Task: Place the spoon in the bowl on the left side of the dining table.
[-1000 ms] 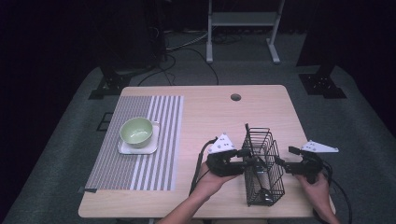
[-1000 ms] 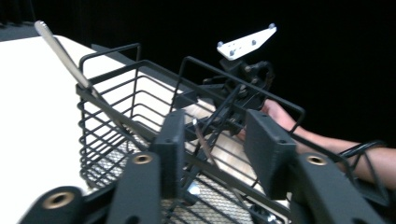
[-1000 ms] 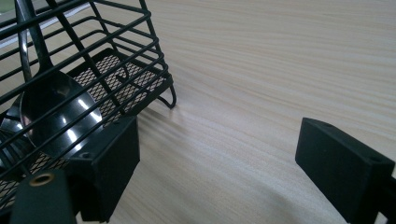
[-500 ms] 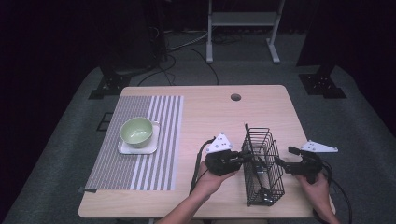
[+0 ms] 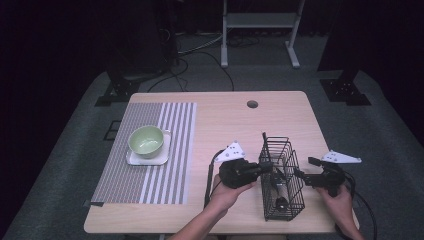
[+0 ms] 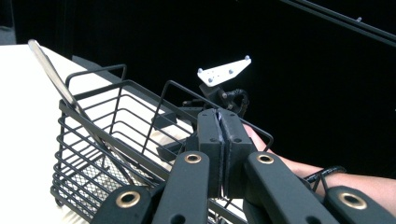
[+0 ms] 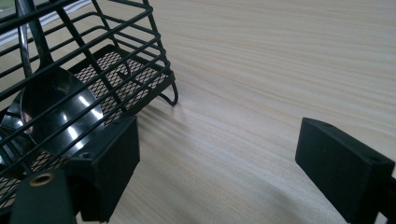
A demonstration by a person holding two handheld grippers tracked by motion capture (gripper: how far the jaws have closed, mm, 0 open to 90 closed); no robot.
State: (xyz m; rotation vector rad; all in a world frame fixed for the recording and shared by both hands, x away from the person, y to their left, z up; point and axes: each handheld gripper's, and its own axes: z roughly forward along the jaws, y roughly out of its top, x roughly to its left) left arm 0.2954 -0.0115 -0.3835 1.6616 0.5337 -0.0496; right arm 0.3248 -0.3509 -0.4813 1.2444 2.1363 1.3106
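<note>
Two claws flanking a black wire basket [image 5: 281, 177] on the tabletop [image 5: 220, 120] from above, left claw [image 6: 218, 140] just closed tight at the basket's top rim wire, right claw [image 7: 215, 158] gaping beside the basket, spoon [image 7: 56, 100] inside.

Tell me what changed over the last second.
The left gripper has just been closing its jaws; they now pinch the top rim wire of the black wire basket. The right gripper, open beside the basket, the spoon inside and the green bowl stayed put.
</note>
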